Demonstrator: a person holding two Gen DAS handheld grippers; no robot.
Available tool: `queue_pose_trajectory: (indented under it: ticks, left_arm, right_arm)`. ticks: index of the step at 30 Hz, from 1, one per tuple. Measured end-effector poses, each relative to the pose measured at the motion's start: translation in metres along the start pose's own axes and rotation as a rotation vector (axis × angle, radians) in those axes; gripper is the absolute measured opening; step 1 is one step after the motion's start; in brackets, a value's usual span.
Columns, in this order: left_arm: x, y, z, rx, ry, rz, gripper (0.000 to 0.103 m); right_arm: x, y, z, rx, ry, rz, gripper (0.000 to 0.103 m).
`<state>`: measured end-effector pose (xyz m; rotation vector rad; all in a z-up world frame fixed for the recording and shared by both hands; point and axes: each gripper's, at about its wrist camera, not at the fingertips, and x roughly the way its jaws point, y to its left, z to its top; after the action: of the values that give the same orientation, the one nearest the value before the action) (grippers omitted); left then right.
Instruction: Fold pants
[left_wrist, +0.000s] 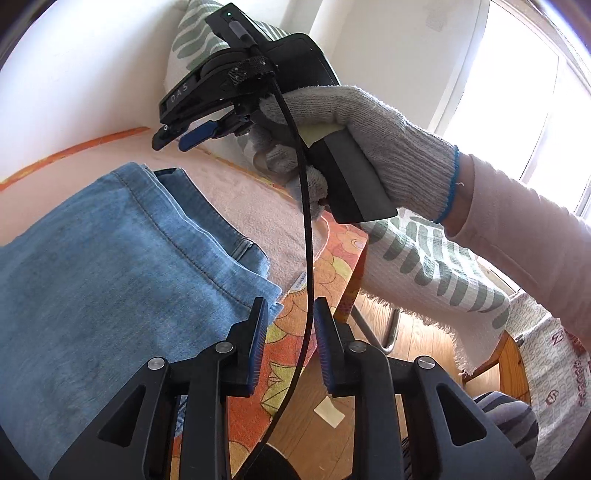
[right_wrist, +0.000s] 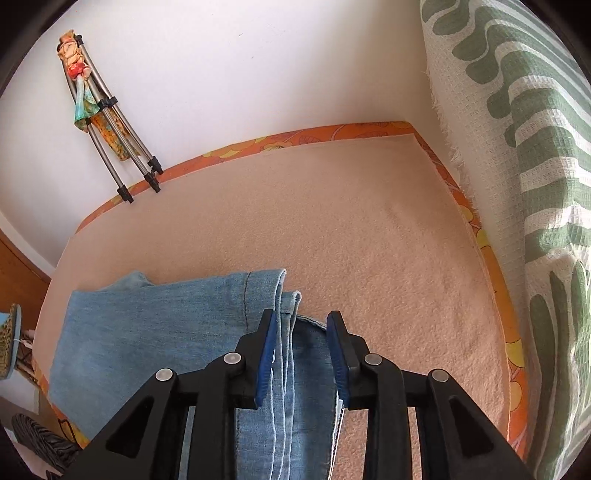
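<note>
Two grippers over a peach blanket (right_wrist: 332, 221) with an orange floral border. Blue pants (left_wrist: 92, 277) lie folded on it, left of centre, hems toward the far side. Left gripper (left_wrist: 290, 343): jaws parted, a black cable (left_wrist: 306, 221) hanging between them, pads not pressing it. Right gripper (right_wrist: 301, 354): jaws parted, straddling layered denim edges, pads clear. Gloved hand (left_wrist: 369, 136) holds the right tool. Green-patterned cloth (right_wrist: 535, 184) lies at right.
</note>
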<state>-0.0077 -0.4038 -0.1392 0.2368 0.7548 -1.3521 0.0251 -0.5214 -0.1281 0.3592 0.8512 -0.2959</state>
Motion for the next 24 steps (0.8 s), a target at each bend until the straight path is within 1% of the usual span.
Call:
queue_pose_trajectory:
  ticks: [3,7,10,11,12,14,18,20,24]
  left_arm:
    - [-0.022,0.000,-0.002,-0.015,-0.024,0.013,0.027]
    - [-0.058,0.005,-0.009,-0.044,-0.054,0.059,0.027]
    - [-0.087,0.014,-0.013,-0.068,-0.085,0.105,0.028]
    - [-0.098,0.018,-0.015,-0.084,-0.096,0.117,0.031]
    - [-0.109,0.025,-0.017,-0.103,-0.105,0.129,0.034]
    - [-0.130,0.039,-0.027,-0.139,-0.118,0.161,0.035]
    - [-0.173,0.063,-0.050,-0.194,-0.150,0.278,0.035]
    - [-0.191,0.081,-0.063,-0.225,-0.148,0.345,0.035]
    - [-0.220,0.123,-0.092,-0.339,-0.133,0.465,0.035]
  right_arm:
    - [-0.026,-0.002,-0.003,0.011,-0.044,-0.001,0.036]
    - [-0.057,0.007,-0.009,0.009,-0.096,0.013,0.040]
    - [-0.077,0.022,-0.013,-0.007,-0.134,0.035,0.045]
    - [-0.081,0.030,-0.015,-0.012,-0.142,0.049,0.047]
    - [-0.085,0.039,-0.016,-0.022,-0.146,0.063,0.047]
    - [-0.090,0.058,-0.019,-0.056,-0.142,0.083,0.047]
    - [-0.100,0.101,-0.026,-0.124,-0.137,0.139,0.047]
    - [-0.102,0.123,-0.031,-0.157,-0.140,0.165,0.050]
    - [-0.089,0.163,-0.040,-0.194,-0.132,0.215,0.050]
